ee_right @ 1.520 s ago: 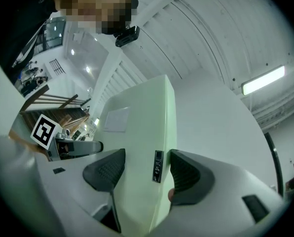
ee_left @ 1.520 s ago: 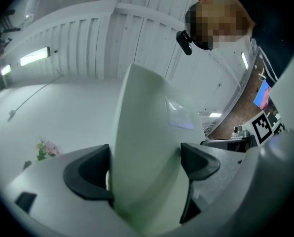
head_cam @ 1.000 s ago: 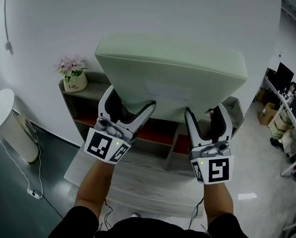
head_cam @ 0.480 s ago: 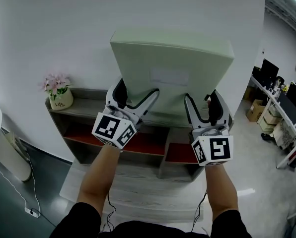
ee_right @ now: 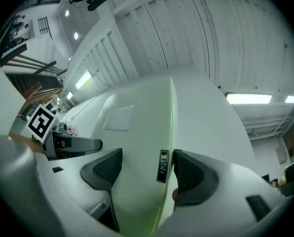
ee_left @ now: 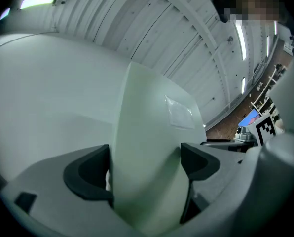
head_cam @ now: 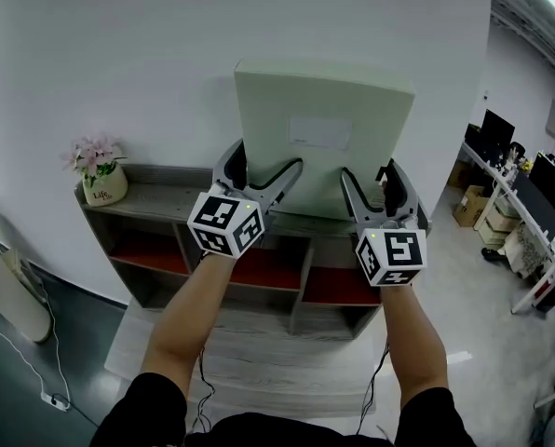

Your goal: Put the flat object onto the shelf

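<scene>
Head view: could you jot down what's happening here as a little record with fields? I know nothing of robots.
Held thing: pale green panel, upright before the white wall
Left gripper: clamped on the panel's lower left
Right gripper: jaws have just been opening; panel between them, pads look to touch it
Shelf: grey, red inside, below the panel
On shelf: pot of pink flowers, left end
Panel resting on shelf: cannot tell, lower edge hidden by grippers

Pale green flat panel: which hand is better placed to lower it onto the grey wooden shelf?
Left, probably. The left gripper presses the pale green flat panel from both sides. The right gripper has just been opening its jaws with the panel between them, so its hold may be looser.
</scene>
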